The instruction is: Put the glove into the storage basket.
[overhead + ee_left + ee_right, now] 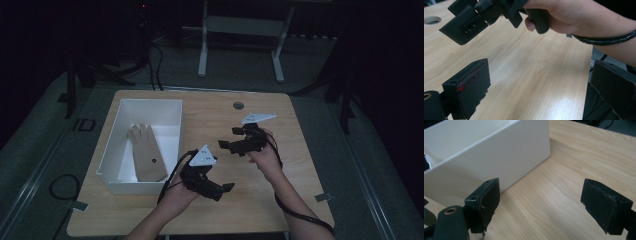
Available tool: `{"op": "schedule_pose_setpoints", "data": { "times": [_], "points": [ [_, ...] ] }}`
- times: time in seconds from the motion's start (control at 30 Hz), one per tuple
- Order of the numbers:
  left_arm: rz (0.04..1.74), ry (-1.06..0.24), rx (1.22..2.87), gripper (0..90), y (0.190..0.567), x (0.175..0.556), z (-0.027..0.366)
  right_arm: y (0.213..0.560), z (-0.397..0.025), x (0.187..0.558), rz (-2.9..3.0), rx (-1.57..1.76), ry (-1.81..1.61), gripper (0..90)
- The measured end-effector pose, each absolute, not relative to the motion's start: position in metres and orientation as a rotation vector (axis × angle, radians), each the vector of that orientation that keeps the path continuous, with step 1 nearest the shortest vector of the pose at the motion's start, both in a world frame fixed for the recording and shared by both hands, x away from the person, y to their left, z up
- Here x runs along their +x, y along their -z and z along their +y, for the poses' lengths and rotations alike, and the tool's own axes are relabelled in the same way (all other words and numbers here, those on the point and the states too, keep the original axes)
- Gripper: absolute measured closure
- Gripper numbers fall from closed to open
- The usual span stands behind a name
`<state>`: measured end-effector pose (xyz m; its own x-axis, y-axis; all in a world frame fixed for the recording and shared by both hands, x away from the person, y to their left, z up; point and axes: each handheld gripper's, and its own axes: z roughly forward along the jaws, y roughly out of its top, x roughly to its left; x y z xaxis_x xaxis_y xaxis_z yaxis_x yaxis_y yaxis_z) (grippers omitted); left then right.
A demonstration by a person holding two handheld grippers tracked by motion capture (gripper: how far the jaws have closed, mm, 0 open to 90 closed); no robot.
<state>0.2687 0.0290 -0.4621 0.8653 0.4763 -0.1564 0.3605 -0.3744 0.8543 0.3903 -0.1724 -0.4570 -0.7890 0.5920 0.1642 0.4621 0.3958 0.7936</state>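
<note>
Nearest, the left gripper (220, 189) hangs over the pale wood-grain table (215, 125), its blocky black jaws spread wide and empty. Beyond it the right gripper (231, 142) is likewise released. Farther left, a flat tan glove (146, 152) lies inside the smooth white rectangular box (116, 131).

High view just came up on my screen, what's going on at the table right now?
A person holds a two-jaw gripper in each hand above a wooden table. The left gripper and the right gripper are both open and hold nothing, and the bare tabletop shows between their jaws. On the table's left side stands a white box with a tan glove lying flat inside it. Neither gripper touches the box or the glove; the right gripper's jaws point toward the box's outer wall.
</note>
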Motion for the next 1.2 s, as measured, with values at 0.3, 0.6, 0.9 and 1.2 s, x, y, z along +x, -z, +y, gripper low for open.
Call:
{"op": "schedule_pose_setpoints", "data": {
  "times": [0.3,0.6,0.9,1.2],
  "points": [
    [0.578,-0.127,2.013,3.3,0.486,0.271,0.015,0.481,-0.192,0.384,2.504,0.977,-1.332,15.5],
    [0.584,-0.101,2.013,3.3,0.510,0.270,0.009,0.504,-0.203,0.379,2.521,0.972,-1.303,14.4],
    [0.617,-0.059,2.001,3.3,0.534,0.268,0.011,0.530,-0.210,0.372,2.535,0.952,-1.280,14.0],
    [0.610,-0.054,2.023,3.3,0.550,0.267,0.009,0.548,-0.218,0.366,2.517,0.912,-1.235,14.0]
  ]
}}
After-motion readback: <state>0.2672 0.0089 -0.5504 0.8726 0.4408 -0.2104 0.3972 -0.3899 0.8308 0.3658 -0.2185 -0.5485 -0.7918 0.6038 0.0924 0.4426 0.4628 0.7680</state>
